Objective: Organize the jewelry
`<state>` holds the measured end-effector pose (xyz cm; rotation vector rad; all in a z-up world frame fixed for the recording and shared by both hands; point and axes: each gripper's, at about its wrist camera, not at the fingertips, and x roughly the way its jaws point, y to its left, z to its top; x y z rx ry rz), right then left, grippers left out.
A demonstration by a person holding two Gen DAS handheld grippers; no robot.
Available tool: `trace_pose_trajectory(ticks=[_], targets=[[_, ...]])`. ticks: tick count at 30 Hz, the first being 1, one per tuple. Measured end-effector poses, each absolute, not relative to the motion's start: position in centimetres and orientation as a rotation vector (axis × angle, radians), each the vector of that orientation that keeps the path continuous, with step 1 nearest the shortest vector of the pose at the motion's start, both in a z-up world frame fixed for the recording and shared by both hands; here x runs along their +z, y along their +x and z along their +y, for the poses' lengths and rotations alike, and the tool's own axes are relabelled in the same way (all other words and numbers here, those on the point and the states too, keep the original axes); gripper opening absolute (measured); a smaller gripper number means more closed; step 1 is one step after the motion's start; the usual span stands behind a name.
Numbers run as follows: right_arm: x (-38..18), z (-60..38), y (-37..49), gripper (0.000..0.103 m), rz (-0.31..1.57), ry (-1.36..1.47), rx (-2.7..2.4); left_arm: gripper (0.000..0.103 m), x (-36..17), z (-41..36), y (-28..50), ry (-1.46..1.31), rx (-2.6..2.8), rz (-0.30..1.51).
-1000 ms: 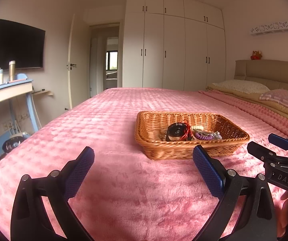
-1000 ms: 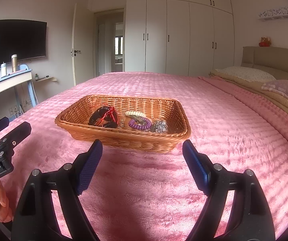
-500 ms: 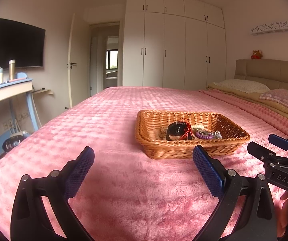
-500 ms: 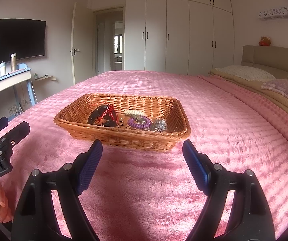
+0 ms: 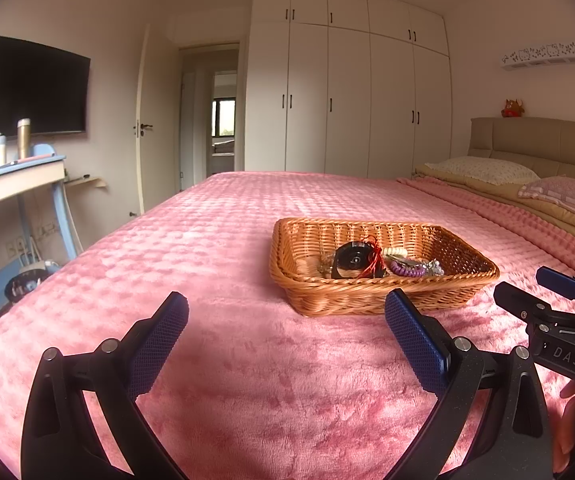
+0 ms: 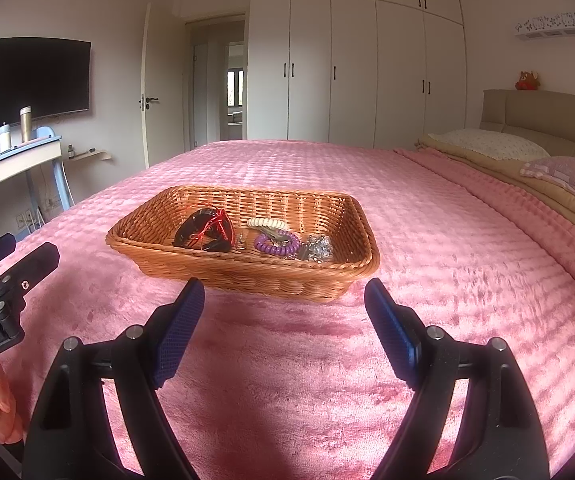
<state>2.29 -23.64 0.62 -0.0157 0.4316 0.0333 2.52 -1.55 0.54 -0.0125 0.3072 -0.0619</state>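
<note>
A wicker basket (image 5: 383, 304) (image 6: 247, 276) sits on the pink bed. It holds a black round piece with a red tassel (image 5: 353, 260) (image 6: 207, 230), a purple coil bracelet (image 5: 407, 269) (image 6: 277, 243), a cream bracelet (image 6: 267, 223) and a silver piece (image 6: 317, 246). My left gripper (image 5: 287, 320) is open and empty, short of the basket and to its left. My right gripper (image 6: 283, 302) is open and empty, just short of the basket's near wall. Each gripper shows at the edge of the other's view (image 5: 555, 300) (image 6: 11, 268).
The pink blanket (image 5: 215, 248) covers the bed all around the basket. Pillows (image 5: 487, 170) and a headboard lie at the far right. A desk with bottles (image 5: 19, 172) and a wall TV (image 5: 27, 88) stand left of the bed. White wardrobes (image 5: 347, 92) fill the back wall.
Both views have tilted down a little, so the basket sits slightly higher in frame. Both grippers stay open.
</note>
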Motion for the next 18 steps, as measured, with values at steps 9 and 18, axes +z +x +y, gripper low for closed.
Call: trace_pose_trajectory(ticks=[9,18], targets=[[0.62,-23.64,2.3,0.079,0.431,-0.016,0.033,0.095,0.36,-1.5,2.42,-0.014,-0.061,0.311],[0.62,-23.64,2.29,0.08,0.432,-0.016,0.033,0.095,0.29,-1.47,2.38,-0.014,-0.061,0.312]])
